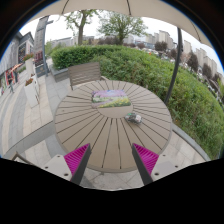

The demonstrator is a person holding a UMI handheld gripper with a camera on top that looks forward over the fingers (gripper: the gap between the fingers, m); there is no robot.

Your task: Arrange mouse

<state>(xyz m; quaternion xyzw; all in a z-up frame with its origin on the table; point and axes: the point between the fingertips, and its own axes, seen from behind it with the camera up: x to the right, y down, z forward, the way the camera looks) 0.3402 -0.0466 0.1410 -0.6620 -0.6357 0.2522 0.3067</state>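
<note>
While the claw [110, 160] hangs wide open and empty over the near edge of the round slatted surface [80, 125], the mouse [135, 117] lies well beyond its fingers, right of a mat [110, 98] — probably light, rigid, slick-shelled — best pinched across its flanks.

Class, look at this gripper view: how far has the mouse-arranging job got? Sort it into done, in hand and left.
Done: nothing visible yet. The mouse lies alone on the round slatted table, apart from the mat beyond it.
In hand: nothing. The gripper is open and empty, its fingers short of the mouse.
Left: reaching, gripping and placing the mouse, probably on the mat.
</note>
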